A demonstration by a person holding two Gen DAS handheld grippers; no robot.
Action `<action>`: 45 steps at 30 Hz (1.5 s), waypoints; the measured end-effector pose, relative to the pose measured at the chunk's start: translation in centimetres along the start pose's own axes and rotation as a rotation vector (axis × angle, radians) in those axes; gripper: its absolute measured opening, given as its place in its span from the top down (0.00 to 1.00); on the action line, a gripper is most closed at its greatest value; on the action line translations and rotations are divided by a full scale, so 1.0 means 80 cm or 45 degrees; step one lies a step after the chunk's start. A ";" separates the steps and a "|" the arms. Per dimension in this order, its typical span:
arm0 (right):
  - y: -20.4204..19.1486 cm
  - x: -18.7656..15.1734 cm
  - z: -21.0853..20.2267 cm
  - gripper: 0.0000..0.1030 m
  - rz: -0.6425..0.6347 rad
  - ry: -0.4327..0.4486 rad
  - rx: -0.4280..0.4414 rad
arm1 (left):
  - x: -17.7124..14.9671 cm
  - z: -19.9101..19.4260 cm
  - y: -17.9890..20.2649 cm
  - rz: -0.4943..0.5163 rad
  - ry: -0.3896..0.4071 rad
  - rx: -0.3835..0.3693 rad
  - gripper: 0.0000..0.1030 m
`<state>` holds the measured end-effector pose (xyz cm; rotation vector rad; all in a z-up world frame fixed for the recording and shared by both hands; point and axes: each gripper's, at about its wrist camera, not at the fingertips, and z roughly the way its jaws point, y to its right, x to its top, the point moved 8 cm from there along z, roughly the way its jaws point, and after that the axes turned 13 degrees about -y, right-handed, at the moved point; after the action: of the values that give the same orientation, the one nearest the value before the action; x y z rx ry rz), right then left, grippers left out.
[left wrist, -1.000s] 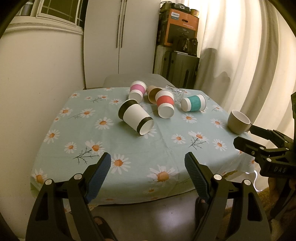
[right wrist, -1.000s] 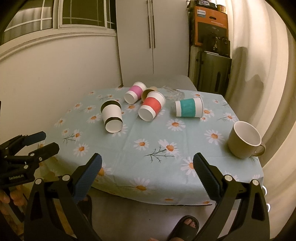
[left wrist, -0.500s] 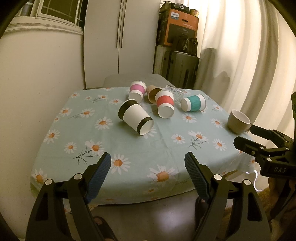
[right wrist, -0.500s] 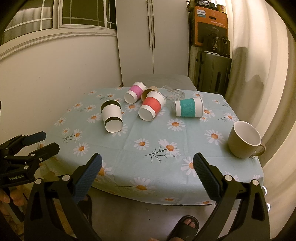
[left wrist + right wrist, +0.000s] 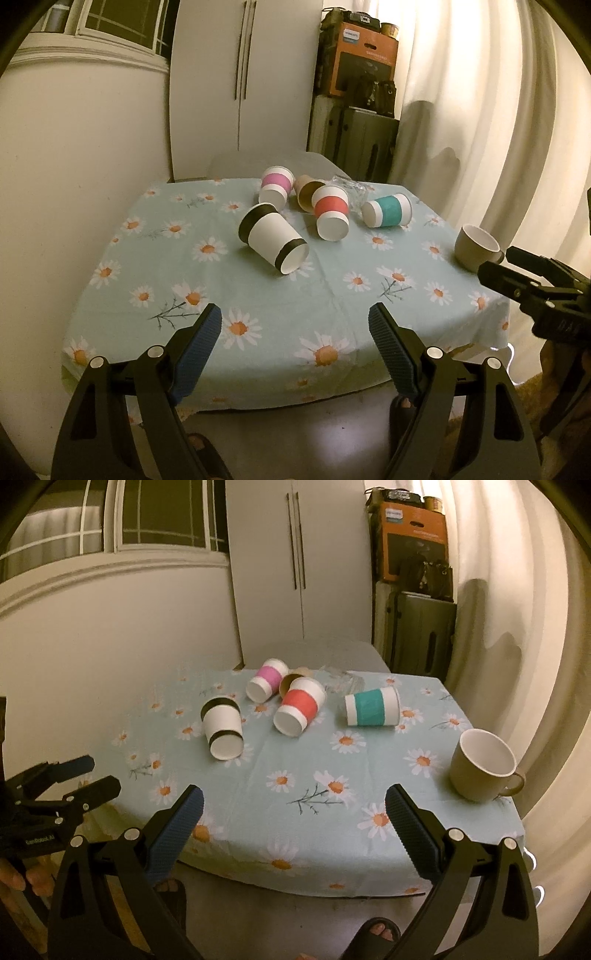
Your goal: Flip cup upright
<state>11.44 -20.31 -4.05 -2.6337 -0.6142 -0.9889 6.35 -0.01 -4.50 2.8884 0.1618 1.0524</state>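
Home: daisy tablecloth (image 5: 280, 295), wardrobe (image 5: 240, 85).

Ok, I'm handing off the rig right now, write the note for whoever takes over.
Left claw: open, empty, short of the table's near edge. Right claw: the same.
On the daisy tablecloth, all lying on their sides: black-banded cup, pink cup, brown cup, red cup, teal cup. Clear plastic cup also looks tipped over.
Beige mug stands upright at the right edge.
Done: nothing gripped or flipped. Left: stand the cups upright.
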 end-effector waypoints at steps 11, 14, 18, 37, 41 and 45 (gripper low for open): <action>0.005 0.003 -0.003 0.05 0.010 0.006 -0.016 | 0.001 -0.005 -0.003 -0.008 0.017 -0.001 0.22; 0.006 0.002 -0.003 0.05 0.008 0.007 -0.019 | 0.002 -0.003 -0.004 -0.005 0.012 0.001 0.22; 0.004 0.010 0.007 0.05 -0.012 -0.013 -0.035 | 0.007 0.004 -0.006 -0.006 -0.001 0.006 0.22; 0.016 0.171 0.202 0.05 0.161 -0.430 0.275 | 0.100 0.121 -0.032 -0.062 -0.186 -0.012 0.22; 0.025 0.187 0.269 0.05 0.276 -0.590 0.284 | 0.104 0.147 -0.038 -0.091 -0.247 -0.019 0.22; 0.027 0.195 0.317 0.06 0.321 -0.681 0.255 | 0.099 0.162 -0.046 -0.115 -0.292 -0.030 0.22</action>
<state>37.29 -7.97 -12.36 -2.6998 -0.4384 -0.1350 20.48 4.29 -9.72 2.9200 0.2624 0.6979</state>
